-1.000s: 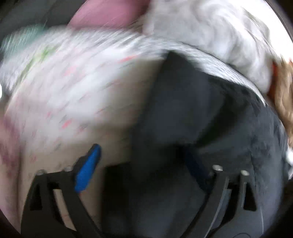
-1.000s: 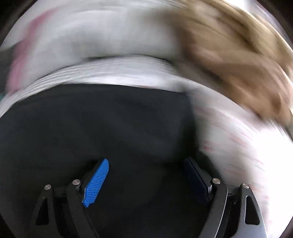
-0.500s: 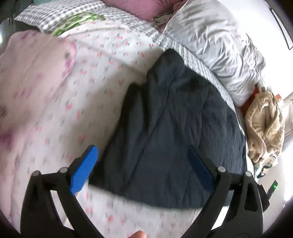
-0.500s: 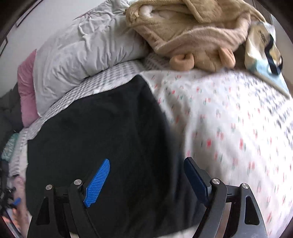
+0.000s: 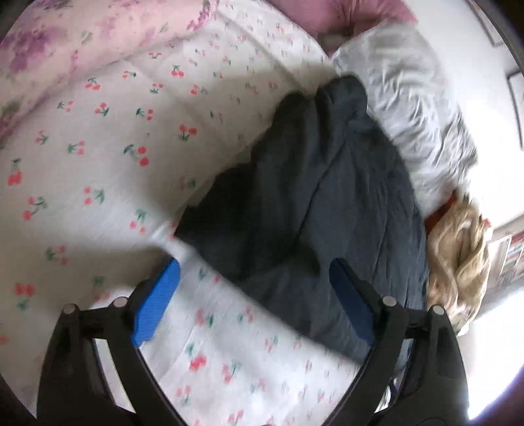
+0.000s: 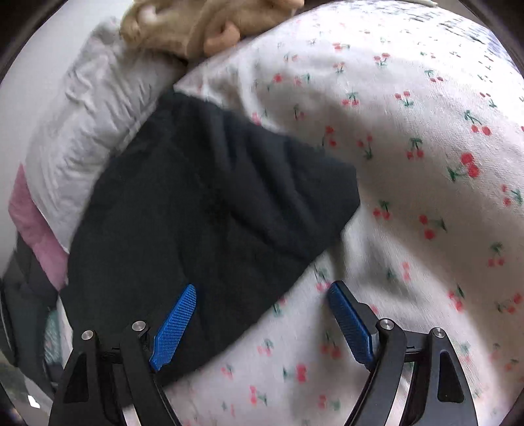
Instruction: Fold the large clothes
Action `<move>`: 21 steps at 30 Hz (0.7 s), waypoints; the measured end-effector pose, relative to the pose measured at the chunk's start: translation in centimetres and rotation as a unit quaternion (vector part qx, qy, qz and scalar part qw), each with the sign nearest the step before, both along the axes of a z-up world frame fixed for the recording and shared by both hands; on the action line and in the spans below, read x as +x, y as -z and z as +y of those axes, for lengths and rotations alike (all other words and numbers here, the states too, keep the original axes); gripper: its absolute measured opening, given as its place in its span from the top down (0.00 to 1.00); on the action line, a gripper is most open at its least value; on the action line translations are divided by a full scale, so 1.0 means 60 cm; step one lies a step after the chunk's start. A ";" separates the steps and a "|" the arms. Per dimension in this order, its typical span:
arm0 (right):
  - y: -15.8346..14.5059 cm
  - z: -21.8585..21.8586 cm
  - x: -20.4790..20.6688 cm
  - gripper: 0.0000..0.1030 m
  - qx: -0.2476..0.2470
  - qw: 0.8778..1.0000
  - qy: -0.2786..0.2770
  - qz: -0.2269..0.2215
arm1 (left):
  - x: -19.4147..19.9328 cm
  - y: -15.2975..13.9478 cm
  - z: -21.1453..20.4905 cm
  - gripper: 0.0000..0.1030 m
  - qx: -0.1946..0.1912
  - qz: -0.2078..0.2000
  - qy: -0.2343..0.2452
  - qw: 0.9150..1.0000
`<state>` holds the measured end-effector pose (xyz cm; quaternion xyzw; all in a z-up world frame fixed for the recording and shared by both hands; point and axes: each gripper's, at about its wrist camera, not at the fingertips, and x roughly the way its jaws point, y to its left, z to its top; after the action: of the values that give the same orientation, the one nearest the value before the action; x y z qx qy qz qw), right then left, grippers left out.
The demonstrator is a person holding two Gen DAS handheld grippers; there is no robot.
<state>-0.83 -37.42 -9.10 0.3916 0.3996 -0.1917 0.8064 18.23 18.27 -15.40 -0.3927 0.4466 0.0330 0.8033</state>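
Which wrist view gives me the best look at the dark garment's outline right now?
The right wrist view: the dark garment shows its right corner and near edge on the cherry-print bedding. The left wrist view shows its folds, but a finger hides its near-right part.

The beige bundle [image 6: 196, 23] is cut off at the top edge of the right wrist view. In the left wrist view, the dark garment [image 5: 311, 209] is hidden at lower right behind a gripper finger, and the shelf-like shapes [image 5: 514, 255] at the right edge are too blurred to identify.

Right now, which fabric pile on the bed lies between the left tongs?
The dark garment, lying flat on the cherry sheet. The grey duvet and tan blanket sit bunched beyond it.
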 end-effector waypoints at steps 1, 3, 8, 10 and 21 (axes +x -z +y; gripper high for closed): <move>0.001 0.002 0.007 0.18 -0.008 1.000 -0.005 -0.005 | 0.003 -0.001 0.000 0.12 -0.004 -0.013 -0.007 1.000; 0.005 0.007 0.022 0.17 -0.025 1.000 -0.013 -0.012 | 0.015 0.005 -0.010 0.15 -0.008 -0.024 -0.015 1.000; 0.007 -0.008 0.033 0.28 -0.010 0.999 0.026 -0.044 | 0.033 0.013 -0.029 0.41 0.035 -0.033 -0.027 0.998; -0.003 -0.014 0.031 0.59 0.019 0.997 0.034 -0.066 | 0.036 0.006 -0.031 0.59 0.046 -0.031 -0.022 0.998; -0.288 0.073 -0.031 0.79 -0.127 0.963 -0.084 -0.223 | -0.079 -0.243 -0.019 0.72 0.075 -0.213 -0.011 0.974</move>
<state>-2.68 -33.03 8.17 0.2837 0.2137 -0.0805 0.9313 13.51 17.10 -0.80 -0.3344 0.2573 -0.0089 0.9066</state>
